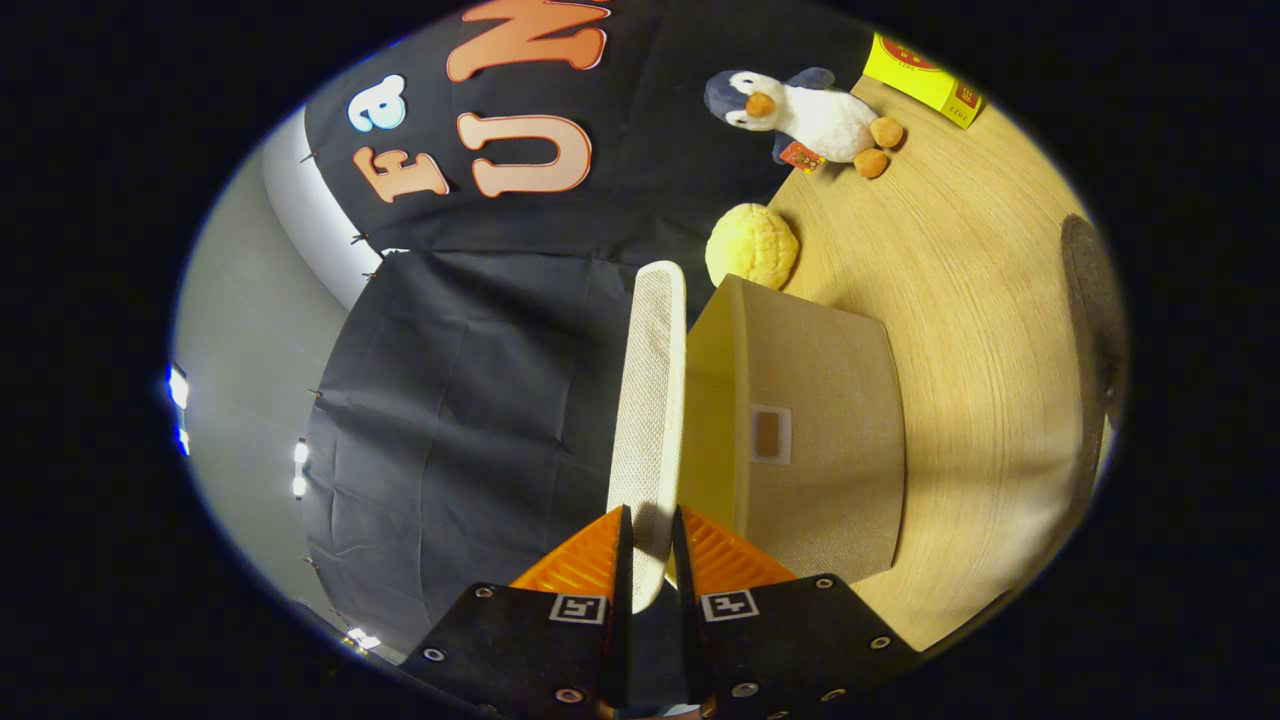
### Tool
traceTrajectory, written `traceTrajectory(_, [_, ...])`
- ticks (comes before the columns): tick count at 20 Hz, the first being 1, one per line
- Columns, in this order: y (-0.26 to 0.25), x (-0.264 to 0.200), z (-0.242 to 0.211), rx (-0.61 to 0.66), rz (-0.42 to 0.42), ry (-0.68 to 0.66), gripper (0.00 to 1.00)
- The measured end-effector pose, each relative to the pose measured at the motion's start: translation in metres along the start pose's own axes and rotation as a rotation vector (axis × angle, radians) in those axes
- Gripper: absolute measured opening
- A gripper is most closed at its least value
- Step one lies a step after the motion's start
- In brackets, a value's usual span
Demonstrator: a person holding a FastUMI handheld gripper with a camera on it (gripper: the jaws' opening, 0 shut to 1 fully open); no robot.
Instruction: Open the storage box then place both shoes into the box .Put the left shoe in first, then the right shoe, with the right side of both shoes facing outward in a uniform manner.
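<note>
Nearest the lens, our tongs [650, 545] are pinching the edge of the pale woven lid [648, 400] at lower centre, both fingers pressing on it. We are judging the opening step as under way: the lid is standing away from the storage box [820, 440] at centre right on the worktop [980, 300]. We are seeing only bare yellow wall inside the box. Both shoes are remaining to be placed.
</note>
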State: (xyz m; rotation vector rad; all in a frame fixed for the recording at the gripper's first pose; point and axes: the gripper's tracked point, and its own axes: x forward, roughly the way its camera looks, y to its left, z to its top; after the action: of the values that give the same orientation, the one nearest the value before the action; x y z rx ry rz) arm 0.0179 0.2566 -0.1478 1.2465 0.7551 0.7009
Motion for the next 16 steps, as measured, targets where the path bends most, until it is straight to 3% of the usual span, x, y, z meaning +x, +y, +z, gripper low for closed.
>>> traceTrajectory(6, [0.040,0.009,0.003,-0.047,0.041,-0.040,0.11])
traceTrajectory(16, [0.127,0.062,-0.015,-0.219,0.087,-0.007,0.10])
